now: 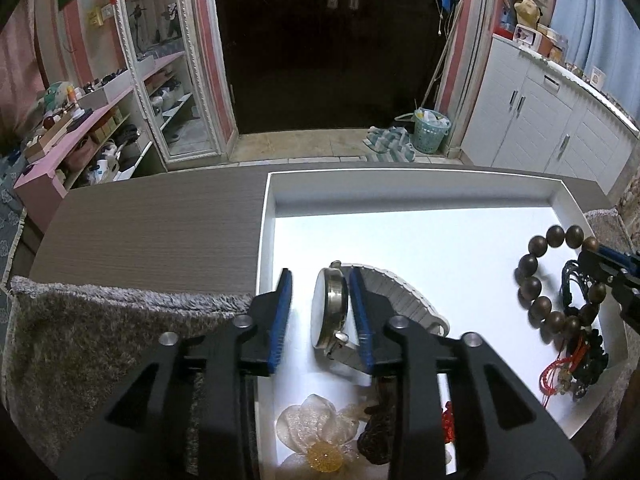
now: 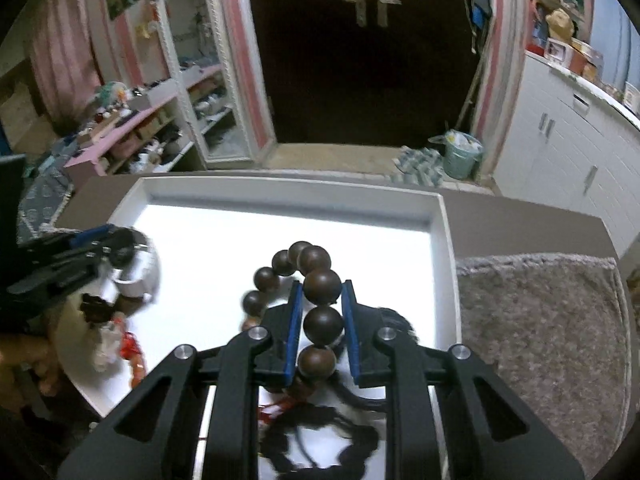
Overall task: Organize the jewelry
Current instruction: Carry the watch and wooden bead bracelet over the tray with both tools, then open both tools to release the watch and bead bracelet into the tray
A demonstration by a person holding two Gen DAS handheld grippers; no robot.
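Observation:
A silver watch [image 1: 326, 308] with a pale link band [image 1: 400, 292] stands on its edge in the white tray [image 1: 400, 188]. My left gripper [image 1: 320, 276] is open around it: the left pad stands clear of the dial and the right pad is at the watch's back. A bracelet of large dark wooden beads [image 2: 316, 258] hangs over the tray, and my right gripper [image 2: 322, 286] is shut on one of its beads. In the left wrist view the bead bracelet [image 1: 534, 280] shows at the tray's right with the right gripper [image 1: 600, 258] on it.
A pale fabric flower brooch [image 1: 316, 428], red cords [image 1: 556, 376] and dark cord bracelets [image 1: 576, 288] lie in the tray. A grey fluffy mat [image 1: 100, 340] flanks the tray on the wood-grain table [image 1: 160, 232]. Beyond the table edge are shelves, a door and cabinets.

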